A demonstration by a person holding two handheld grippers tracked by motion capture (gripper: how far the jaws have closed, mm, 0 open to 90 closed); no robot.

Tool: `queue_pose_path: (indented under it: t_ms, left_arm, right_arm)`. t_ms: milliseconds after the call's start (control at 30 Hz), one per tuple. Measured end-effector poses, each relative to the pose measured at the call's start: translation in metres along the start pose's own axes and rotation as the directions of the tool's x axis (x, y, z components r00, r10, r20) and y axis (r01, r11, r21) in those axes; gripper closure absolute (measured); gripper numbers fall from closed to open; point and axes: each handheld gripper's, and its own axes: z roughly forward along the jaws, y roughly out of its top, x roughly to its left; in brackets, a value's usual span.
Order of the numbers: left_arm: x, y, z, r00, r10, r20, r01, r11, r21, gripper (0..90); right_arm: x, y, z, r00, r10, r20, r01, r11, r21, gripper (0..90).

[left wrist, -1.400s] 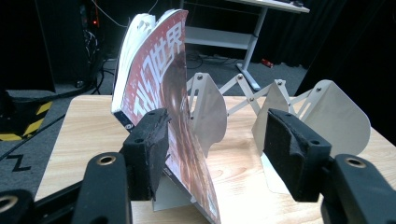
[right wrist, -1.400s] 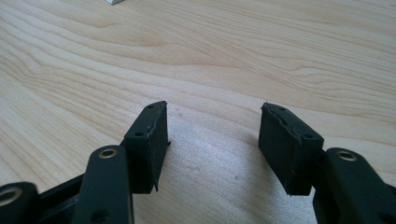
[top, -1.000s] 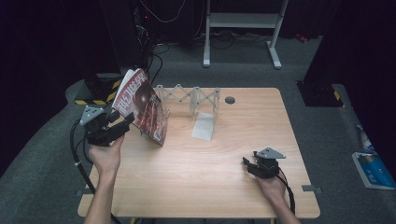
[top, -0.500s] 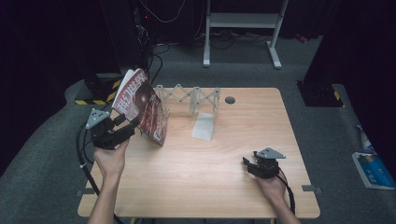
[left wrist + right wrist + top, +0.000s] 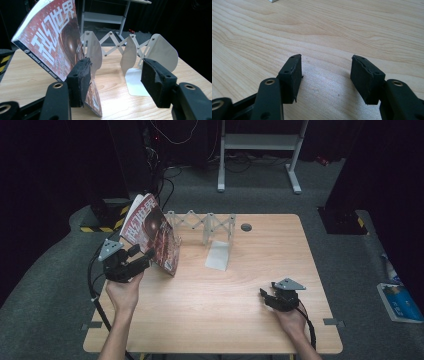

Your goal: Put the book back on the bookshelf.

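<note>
Table: light wooden table (image 5: 240, 285), grommet hole (image 5: 246, 227) near its far edge.
Floor: grey carpet, yellow-black striped block (image 5: 102, 220) far left, blue booklet (image 5: 400, 301) right.
Background: white metal stand (image 5: 260, 150).

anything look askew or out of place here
The red-covered magazine stands tilted on the wooden table, left of the white accordion book rack rather than in a slot. The open left gripper sits beside it.

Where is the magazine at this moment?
In the high view the magazine stands tilted at the table's back left, beside the left end of the folding rack. The open left tongs are at its lower edge.
</note>
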Motion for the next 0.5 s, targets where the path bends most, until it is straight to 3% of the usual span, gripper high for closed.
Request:
queue_pose_path:
  t_ms: [500]
  left_arm:
    - [-0.011, -0.009, 0.01, 0.9999, 0.012, 0.012, -0.012, 0.9999, 0.012, 40.4]
  right_arm:
    - [0.0, 0.0, 0.0, 1.0, -0.003, 0.0, 0.003, 1.0, -0.002, 42.6]
